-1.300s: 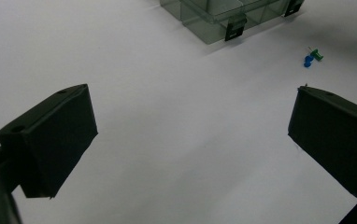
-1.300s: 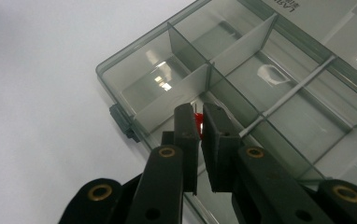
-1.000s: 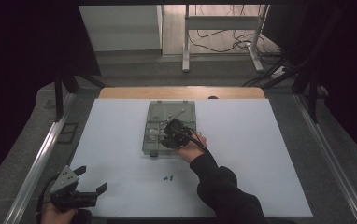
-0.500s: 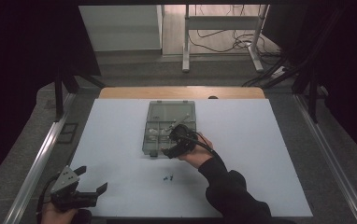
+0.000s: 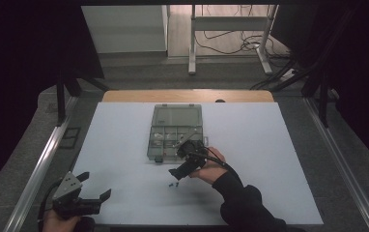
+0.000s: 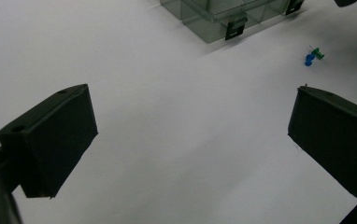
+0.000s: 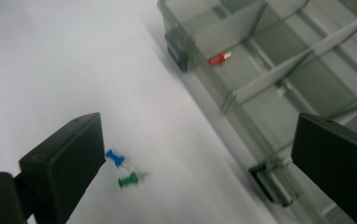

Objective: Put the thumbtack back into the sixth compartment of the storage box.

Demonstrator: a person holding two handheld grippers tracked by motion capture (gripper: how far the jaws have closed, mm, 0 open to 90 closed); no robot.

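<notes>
Just below the front edge of the compartment box (image 5: 175,131), the right gripper (image 5: 186,165) is held over the white desk (image 5: 269,159). Its jaws have just been opening and are seen spread wide in the right gripper view, with nothing gripped between them. Near the tip of its left jaw, a blue pushpin (image 7: 115,157) and a green pushpin (image 7: 128,180) are seen lying on the desk, just beside each other. Beyond the jaws, a red pushpin (image 7: 218,59) is seen lying in a front compartment of the box, close to a black latch (image 7: 176,46).

At the near left corner of the desk, the left gripper (image 5: 83,193) is held with its jaws released and empty. Ahead of its right jaw, the two pushpins are visible on the desk, in front of the box.
</notes>
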